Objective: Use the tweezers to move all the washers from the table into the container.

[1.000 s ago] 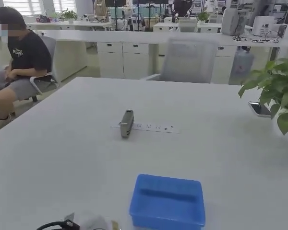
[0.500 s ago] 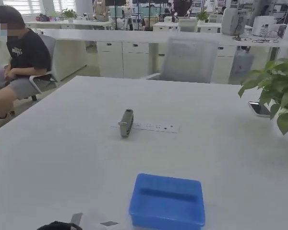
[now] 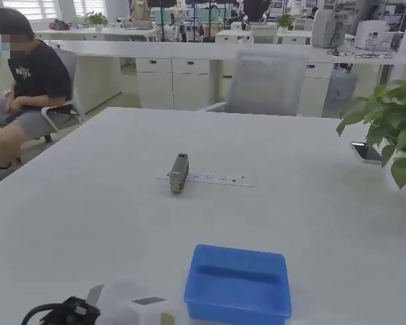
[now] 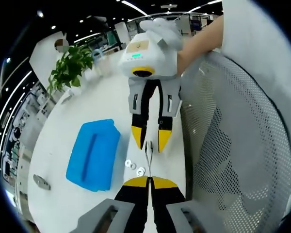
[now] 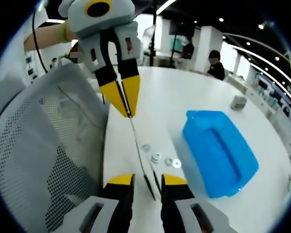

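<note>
Several washers (image 5: 156, 157) beside blue container (image 5: 218, 150); tweezers (image 5: 138, 145) in left gripper (image 5: 128, 112)

left tool (image 4: 148, 179) clamps tweezers (image 4: 148, 155) | washers (image 4: 134, 166) beside container (image 4: 93, 153)

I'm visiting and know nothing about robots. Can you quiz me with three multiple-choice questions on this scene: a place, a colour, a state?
1. Where do the washers lie relative to the container? A inside it B beside it, on the table C on top of it
2. What colour is the container? A red B green C blue
3. How are the tweezers held? A clamped in the shut left gripper B lying loose C dropped in the container
Answers: 1 B, they sit on the table by its wall. 2 C, its walls are blue. 3 A, that gripper's yellow tips close on them.
</note>
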